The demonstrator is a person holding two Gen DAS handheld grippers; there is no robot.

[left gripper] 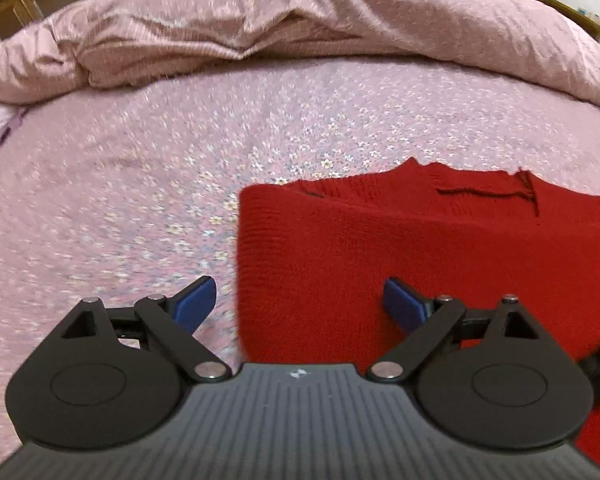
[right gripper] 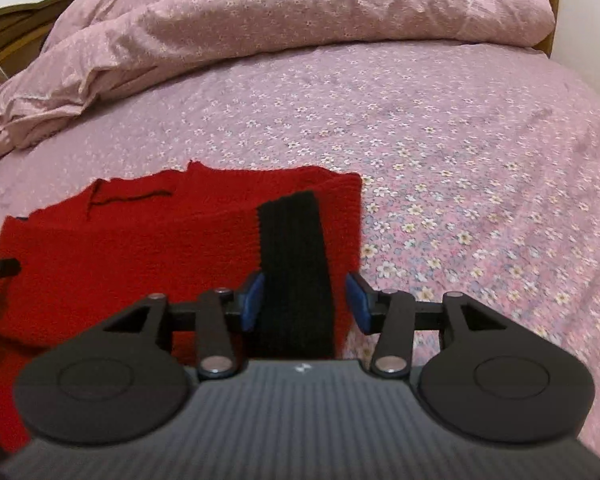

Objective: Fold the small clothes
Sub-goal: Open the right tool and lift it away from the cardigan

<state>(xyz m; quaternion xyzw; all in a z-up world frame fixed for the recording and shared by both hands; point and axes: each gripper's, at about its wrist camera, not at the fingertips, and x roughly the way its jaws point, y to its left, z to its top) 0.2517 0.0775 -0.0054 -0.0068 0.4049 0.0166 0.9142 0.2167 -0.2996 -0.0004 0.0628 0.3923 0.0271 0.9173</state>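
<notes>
A red knitted garment (left gripper: pixel 420 248) lies flat on the pink floral bedsheet (left gripper: pixel 140 200). My left gripper (left gripper: pixel 300 304) hovers over the garment's left edge, jaws wide open, with nothing pinched between the blue pads (left gripper: pixel 196 304). In the right wrist view the same red garment (right gripper: pixel 140 248) carries a black ribbed band (right gripper: pixel 296 256) near its right edge. My right gripper (right gripper: pixel 306 300) is open around that band. The band lies between the pads; the right pad stands clear of it and the left pad is close beside it.
A bunched pink duvet (left gripper: pixel 300 20) fills the back of the bed. Wooden furniture (right gripper: pixel 16 36) stands at the far left, and a wooden bed frame (right gripper: pixel 548 8) at the far right. Bare sheet (right gripper: pixel 480 200) stretches to the right of the garment.
</notes>
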